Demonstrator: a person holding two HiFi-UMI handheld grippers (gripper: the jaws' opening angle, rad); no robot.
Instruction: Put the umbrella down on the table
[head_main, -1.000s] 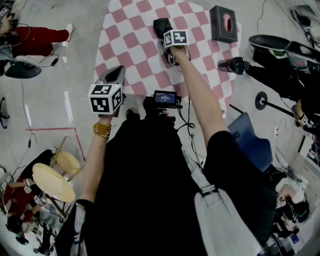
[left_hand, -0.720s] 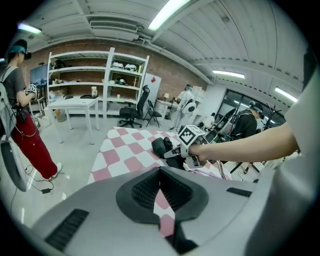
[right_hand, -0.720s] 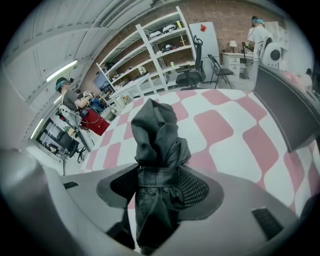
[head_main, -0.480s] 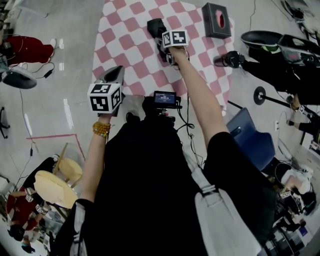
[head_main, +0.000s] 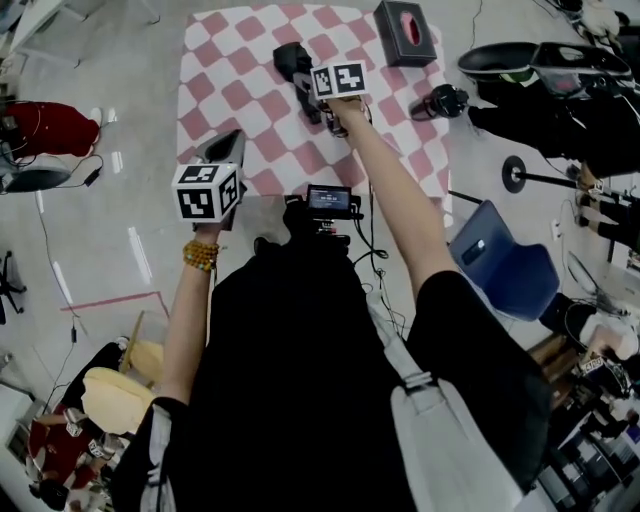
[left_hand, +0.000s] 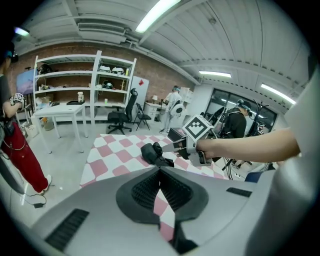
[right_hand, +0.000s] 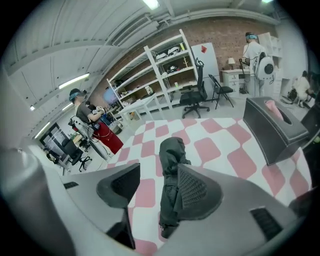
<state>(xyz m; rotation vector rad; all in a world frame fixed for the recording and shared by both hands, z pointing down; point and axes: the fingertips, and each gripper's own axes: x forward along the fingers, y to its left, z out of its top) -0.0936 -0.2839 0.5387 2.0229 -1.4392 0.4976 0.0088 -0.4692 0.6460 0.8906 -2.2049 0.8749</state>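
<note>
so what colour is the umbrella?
Black all over. The folded umbrella shows best in the right gripper view, lying on the checked cloth.

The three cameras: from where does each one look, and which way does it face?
Head view: on the person's head, steeply down at the table; left arm, right arm show.
Left gripper view: on the left gripper, across the table; shut jaws, right arm and right gripper show.
Right gripper view: on the right gripper, along the umbrella; open jaws show.
All share the umbrella.
</note>
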